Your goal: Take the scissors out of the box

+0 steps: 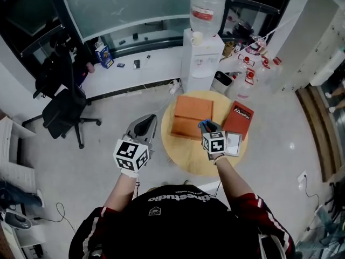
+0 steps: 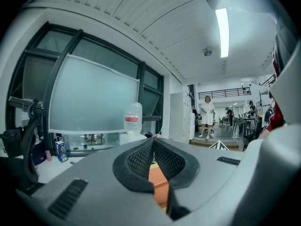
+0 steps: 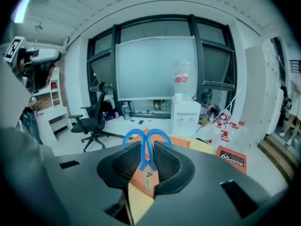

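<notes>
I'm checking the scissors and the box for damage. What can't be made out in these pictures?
Blades of the scissors: right gripper view, the right gripper covers most of them with its pads.
Inside of the orange box: head view, too small to tell.
Orange sliver: left gripper view, the shut left gripper hides the rest; box or table unclear.

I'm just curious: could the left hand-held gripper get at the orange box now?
Probably yes: the left hand-held gripper is empty, and nothing stands between it and the orange box.

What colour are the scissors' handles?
Blue; the scissors show best in the right gripper view.
</notes>
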Motion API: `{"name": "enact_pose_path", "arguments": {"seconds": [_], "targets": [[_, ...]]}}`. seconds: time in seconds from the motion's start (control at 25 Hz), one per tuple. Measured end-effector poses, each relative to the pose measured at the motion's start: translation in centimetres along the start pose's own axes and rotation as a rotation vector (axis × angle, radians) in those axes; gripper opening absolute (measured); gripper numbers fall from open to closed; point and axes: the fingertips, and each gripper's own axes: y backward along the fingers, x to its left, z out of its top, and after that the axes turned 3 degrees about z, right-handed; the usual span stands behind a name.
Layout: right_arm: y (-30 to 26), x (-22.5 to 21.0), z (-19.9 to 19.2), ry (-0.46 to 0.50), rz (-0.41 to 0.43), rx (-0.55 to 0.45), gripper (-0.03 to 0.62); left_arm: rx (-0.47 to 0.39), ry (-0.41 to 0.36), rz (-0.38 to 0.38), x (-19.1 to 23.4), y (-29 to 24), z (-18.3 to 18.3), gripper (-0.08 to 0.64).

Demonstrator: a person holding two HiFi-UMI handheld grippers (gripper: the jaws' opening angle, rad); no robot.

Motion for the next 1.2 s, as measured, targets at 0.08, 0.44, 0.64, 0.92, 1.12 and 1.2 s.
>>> {"name": "enact_pose_path", "arguments": {"seconds": [0.08, 0.44, 0.64, 0.92, 1.12, 1.2], "targets": [[1.3, 0.4, 0.7, -0.036, -0.007, -0.028, 0.109, 0.006, 0.002, -0.013, -0.4, -0.4, -0.1, 0.018], [6.9, -0.6, 4.4, -0.086, -0.066, -0.131, 0.110, -0.006, -0.001, -0.117, -3.2, -3.6, 0.2, 0.018], [10.5, -2.0, 6.5, -0.069, -0.119, -0.172, 0.110, -0.020, -0.004, -0.165, -4.3, -5.2, 1.0, 0.018], [14.8, -2.7, 7.9, -0.055, -0.163, -0.209, 0.109, -0.033, 0.006, -0.210, -5.3, -6.9, 1.8, 0.018], [17.4, -3.3, 8.6, -0.065, -0.190, -0.236, 0.110, -0.058, -0.027, -0.234, -6.0, -7.3, 3.3, 0.018], [18.6, -3.2, 9.3, -0.072, -0.191, -0.254, 0.109, -0.069, -0.030, -0.241, -6.2, -7.3, 3.8, 0.018]]}}
